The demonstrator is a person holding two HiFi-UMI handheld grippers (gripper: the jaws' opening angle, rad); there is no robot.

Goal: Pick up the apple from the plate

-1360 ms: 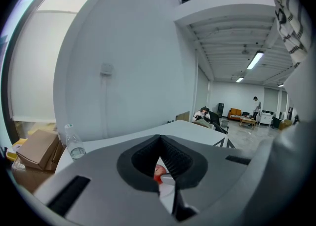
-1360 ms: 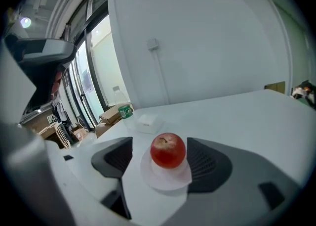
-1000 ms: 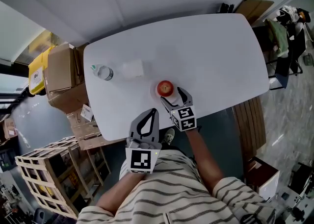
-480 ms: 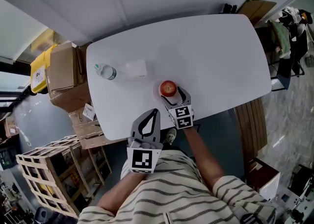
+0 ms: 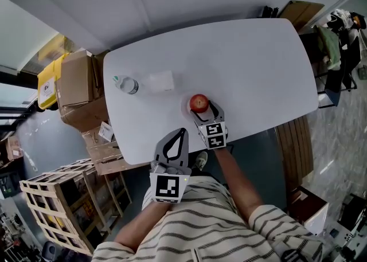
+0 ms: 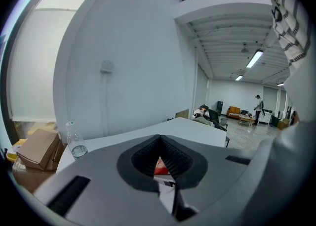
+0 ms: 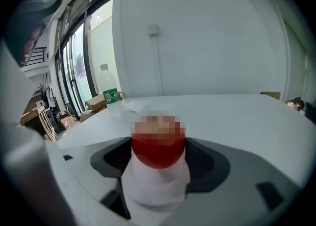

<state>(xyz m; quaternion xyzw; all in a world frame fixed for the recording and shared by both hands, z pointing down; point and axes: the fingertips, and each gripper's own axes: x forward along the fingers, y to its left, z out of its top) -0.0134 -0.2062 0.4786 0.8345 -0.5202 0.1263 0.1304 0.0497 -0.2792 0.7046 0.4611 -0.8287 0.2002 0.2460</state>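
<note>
Right gripper view: the right gripper [image 7: 158, 152] is spread around the round red apple [image 7: 158, 140] on its white plate [image 5: 184, 106]. The grasp step is in hand; next, squeeze gently and lift. The left gripper [image 6: 159, 139] is pressed together and empty.

A red apple [image 5: 198, 103] is shown on the white table [image 5: 258, 54]. The grey left gripper [image 5: 182, 131] and right gripper [image 5: 204, 112] are marked with black-and-white squares. On the table, the clear bottle [image 5: 125, 85] is capped in green. Beside the table, the shirt [image 5: 229, 226] is striped cream and dark.
</note>
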